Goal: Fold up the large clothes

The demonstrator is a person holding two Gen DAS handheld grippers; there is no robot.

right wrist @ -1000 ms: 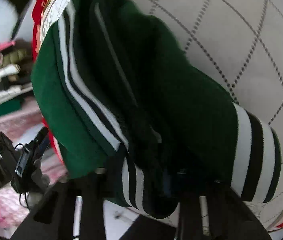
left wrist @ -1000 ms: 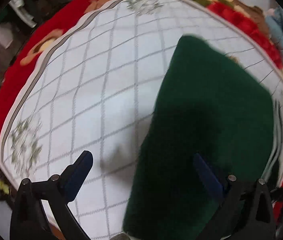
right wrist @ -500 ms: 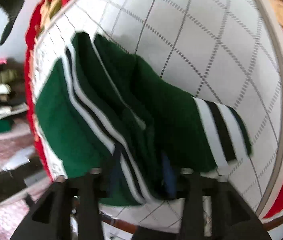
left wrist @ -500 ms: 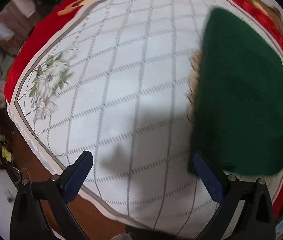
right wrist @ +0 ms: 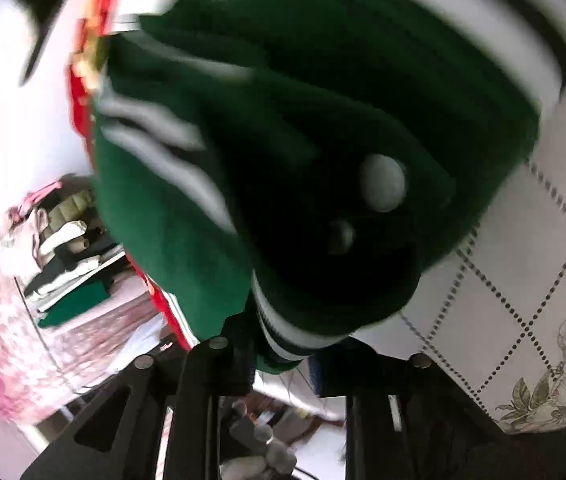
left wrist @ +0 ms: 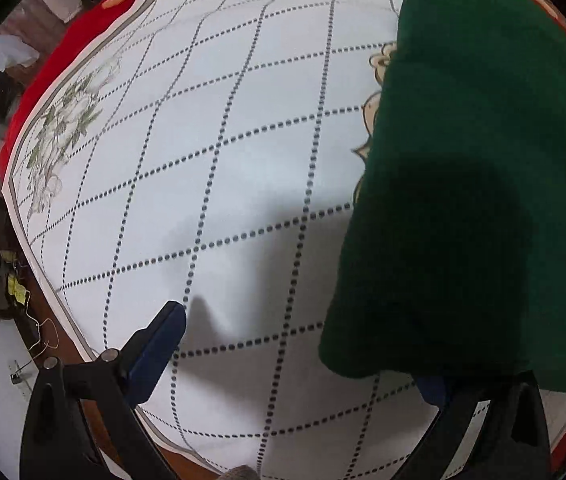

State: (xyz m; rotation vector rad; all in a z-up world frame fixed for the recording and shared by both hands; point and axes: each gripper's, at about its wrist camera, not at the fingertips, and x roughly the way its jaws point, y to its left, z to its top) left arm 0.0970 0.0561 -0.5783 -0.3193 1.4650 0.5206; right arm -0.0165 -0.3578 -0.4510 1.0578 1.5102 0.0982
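A dark green jacket [left wrist: 463,200] with white and black striped trim lies folded on the right of the white quilted cloth [left wrist: 203,160]. My left gripper [left wrist: 295,364] points down at the cloth and is open. Its left finger [left wrist: 155,344] is over bare cloth, and the jacket's near edge covers the right finger. In the blurred right wrist view the jacket [right wrist: 323,120] fills the frame, two pale snap buttons [right wrist: 381,182] showing. My right gripper [right wrist: 283,360] is closing, with a striped band of the jacket pinched between its fingers.
The cloth [right wrist: 543,280] has dotted diamond lines and flower prints, and lies over a red flowered blanket [left wrist: 63,40]. The table edge and floor with clutter show at lower left [left wrist: 11,320]. Stacked clothes [right wrist: 71,248] sit beyond the table in the right wrist view.
The left gripper came down closer to the cloth, and the jacket's edge now covers its right finger. In the right wrist view the jacket went from spread out and farther off to bunched close against the camera.
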